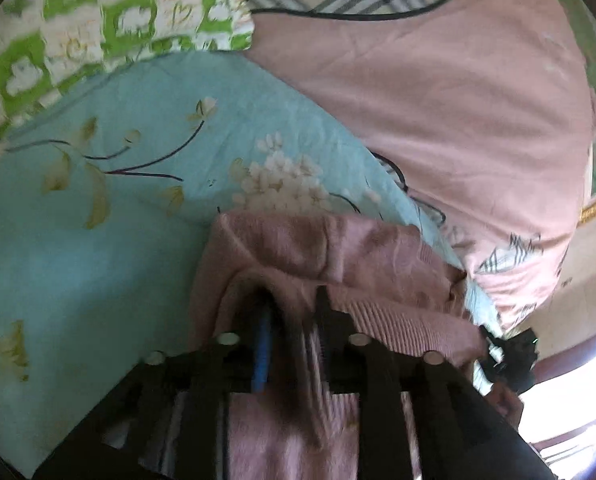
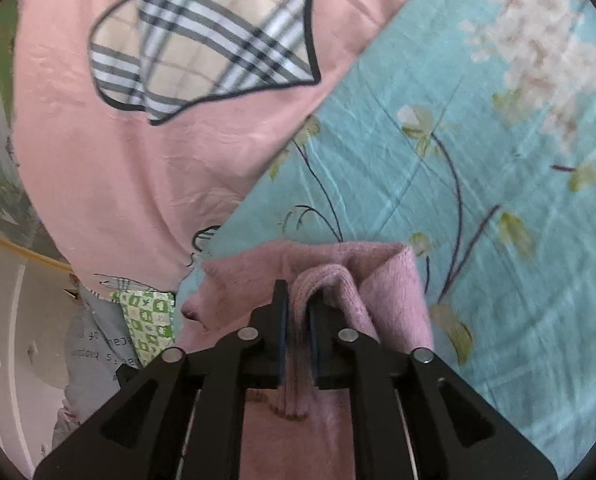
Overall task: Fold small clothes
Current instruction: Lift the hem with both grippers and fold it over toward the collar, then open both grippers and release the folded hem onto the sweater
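A small dusty-pink knitted garment [image 1: 338,256] hangs bunched over the teal floral bedsheet [image 1: 98,248]. My left gripper [image 1: 294,300] is shut on a fold of it, with cloth draped over both fingers. In the right wrist view the same pink garment [image 2: 382,280] is pinched by my right gripper [image 2: 298,296], which is shut on a ribbed edge that runs down between the blue pads. The right gripper also shows at the left wrist view's right edge [image 1: 510,352], at the garment's other end.
A pink quilt [image 1: 438,100] with a plaid patch [image 2: 206,36] lies over the teal sheet [image 2: 498,200]. A green and white checked cloth [image 1: 98,20] sits at the far left. The bed's edge and pale floor [image 2: 10,340] show lower left.
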A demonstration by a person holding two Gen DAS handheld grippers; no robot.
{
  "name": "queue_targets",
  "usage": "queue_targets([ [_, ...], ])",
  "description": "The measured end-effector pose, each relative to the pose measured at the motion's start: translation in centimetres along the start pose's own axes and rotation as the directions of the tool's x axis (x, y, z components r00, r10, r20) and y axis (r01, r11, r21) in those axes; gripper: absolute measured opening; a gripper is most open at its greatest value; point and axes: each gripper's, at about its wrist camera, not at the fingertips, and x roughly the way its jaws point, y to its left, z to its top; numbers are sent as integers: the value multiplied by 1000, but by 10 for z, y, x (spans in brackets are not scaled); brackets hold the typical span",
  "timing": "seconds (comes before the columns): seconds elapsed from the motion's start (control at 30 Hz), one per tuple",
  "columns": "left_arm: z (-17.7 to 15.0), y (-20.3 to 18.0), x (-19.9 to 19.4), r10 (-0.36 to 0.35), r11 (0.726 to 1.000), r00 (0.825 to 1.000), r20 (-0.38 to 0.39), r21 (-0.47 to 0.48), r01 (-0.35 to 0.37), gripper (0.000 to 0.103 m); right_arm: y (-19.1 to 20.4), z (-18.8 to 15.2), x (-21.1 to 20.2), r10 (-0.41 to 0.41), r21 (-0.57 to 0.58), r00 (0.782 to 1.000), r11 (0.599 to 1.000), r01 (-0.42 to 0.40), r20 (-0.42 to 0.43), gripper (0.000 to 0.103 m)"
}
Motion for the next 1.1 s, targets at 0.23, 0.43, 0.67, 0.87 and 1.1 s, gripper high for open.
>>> queue_targets([
  [0.23, -57, -70, -30, -93, 969, 987, -135, 215, 121, 40, 26, -32, -55, -16, -104, 996, 994, 25, 91, 56],
  [0.43, -95, -140, 36, -39, 899, 942, -334, 399, 179, 42, 102, -106, 16, -145, -500, 956, 866, -2, -255, 53],
  [0.67, -53, -151, 104, 51, 896, 908, -417, 420, 143, 36, 120, -96, 103, -351, -660, 885, 748, 68, -306, 48],
  [0.87, 31, -129, 95, 111, 945, 984, -143, 321, -60, 35, 95, -12, 81, -288, -476, 956, 849, 228, -58, 45],
  [1.1, 39, -109, 56, 52, 988, 999, 1, 145, -51, 48, 67, 10, 22, -206, -266, 973, 937, 227, 105, 46],
])
